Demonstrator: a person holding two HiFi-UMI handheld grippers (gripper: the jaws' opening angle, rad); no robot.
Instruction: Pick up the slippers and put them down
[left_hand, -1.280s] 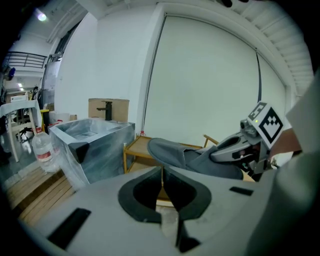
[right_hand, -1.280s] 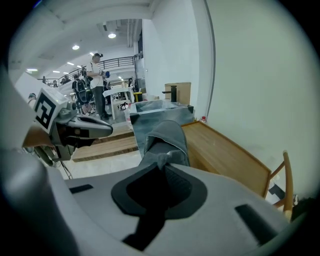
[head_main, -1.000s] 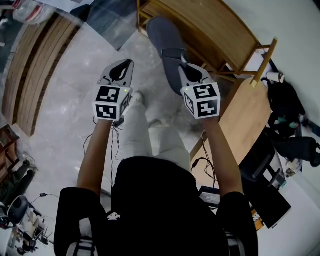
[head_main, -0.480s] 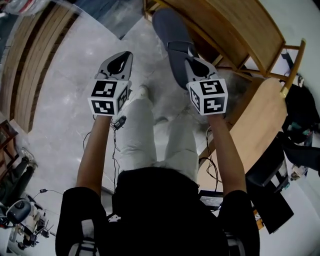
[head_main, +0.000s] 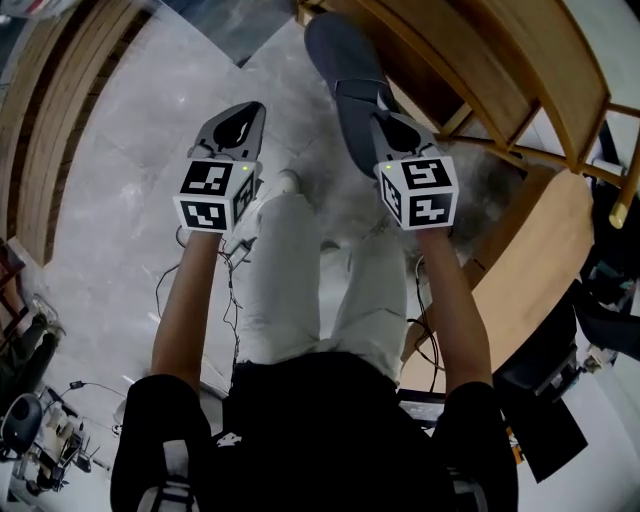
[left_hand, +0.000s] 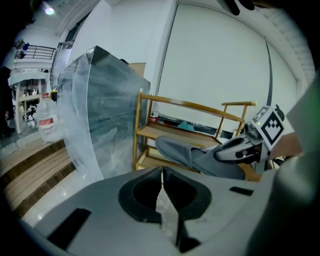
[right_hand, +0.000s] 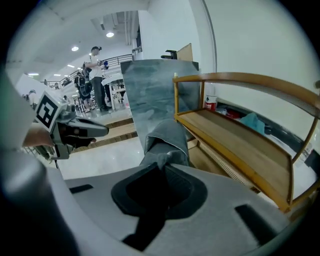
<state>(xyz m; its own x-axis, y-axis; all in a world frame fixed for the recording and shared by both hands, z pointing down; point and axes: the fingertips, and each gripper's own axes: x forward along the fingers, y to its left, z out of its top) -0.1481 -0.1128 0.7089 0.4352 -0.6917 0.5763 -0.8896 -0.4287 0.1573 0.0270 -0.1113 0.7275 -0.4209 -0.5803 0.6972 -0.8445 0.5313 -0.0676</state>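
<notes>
- Both arms reach forward and down over the pale floor (head_main: 120, 170), with the person's legs (head_main: 300, 290) between them.
- The left gripper (head_main: 248, 115) and the right gripper (head_main: 380, 122) are level with each other and well apart, both pointing away from the body and angled down.
- The right gripper is clenched on the rear edge of a grey slipper (head_main: 335, 65). The slipper hangs in the air with its toe away from the person, near the corner of a wooden rack (head_main: 470, 60).
- The left gripper's jaws are pressed together with nothing between them.
- The head view alone shows the arms, the legs and a wooden table (head_main: 530, 260) at the person's right.
- The left gripper view alone shows the slipper side-on, sticking out from the right gripper in front of the rack's lower shelves. It also shows a clear wrapped panel (left_hand: 100, 110) left of the rack and a water bottle (left_hand: 47, 117) further left.
- The right gripper view alone shows the grey fabric bunched at the jaw tips, and people (right_hand: 95, 65) standing far off in the hall.
- The rack's upper shelf (right_hand: 235, 140) is bare along its front.
- At the back of that shelf are a small red-topped bottle (right_hand: 211, 103) and a teal thing (right_hand: 252, 121). I cannot tell whether they stand on the shelf or behind it.
- Only one slipper is in view.
</notes>
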